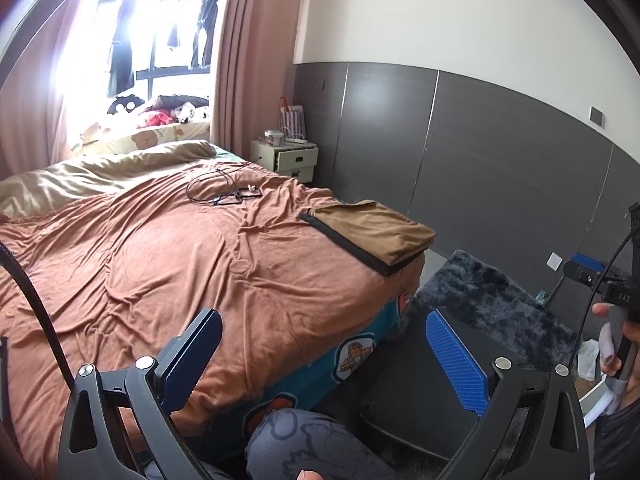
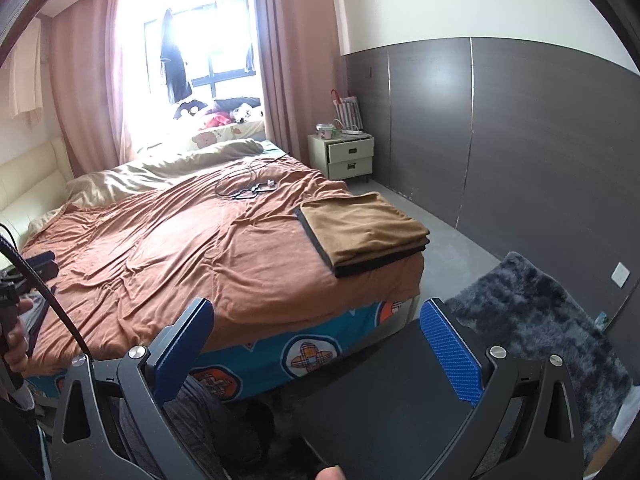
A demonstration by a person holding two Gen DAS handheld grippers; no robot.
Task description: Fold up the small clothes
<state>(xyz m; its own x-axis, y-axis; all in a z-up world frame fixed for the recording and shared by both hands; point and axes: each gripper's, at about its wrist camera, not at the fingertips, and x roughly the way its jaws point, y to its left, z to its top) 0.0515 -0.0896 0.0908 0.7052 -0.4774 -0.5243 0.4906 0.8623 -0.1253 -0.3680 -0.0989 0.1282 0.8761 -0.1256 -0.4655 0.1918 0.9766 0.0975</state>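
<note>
A folded tan garment (image 1: 372, 236) with a dark band along its edge lies flat on the near right corner of the bed (image 1: 160, 260). In the right wrist view the same folded garment (image 2: 360, 232) shows stacked layers. My left gripper (image 1: 328, 364) is open and empty, held short of the bed's foot, well back from the garment. My right gripper (image 2: 316, 348) is also open and holds nothing, hovering over the bed's foot edge. A hand holds the right gripper's handle (image 1: 616, 320) at the far right of the left wrist view.
A rust-coloured cover drapes the bed (image 2: 180, 248), with a black cable and small items (image 1: 228, 194) near its far side. A pale nightstand (image 1: 288, 158) stands by the dark wall panel. A dark shaggy rug (image 2: 540, 312) and a black flat-topped object (image 1: 420, 392) lie beside the person's knee (image 1: 300, 440).
</note>
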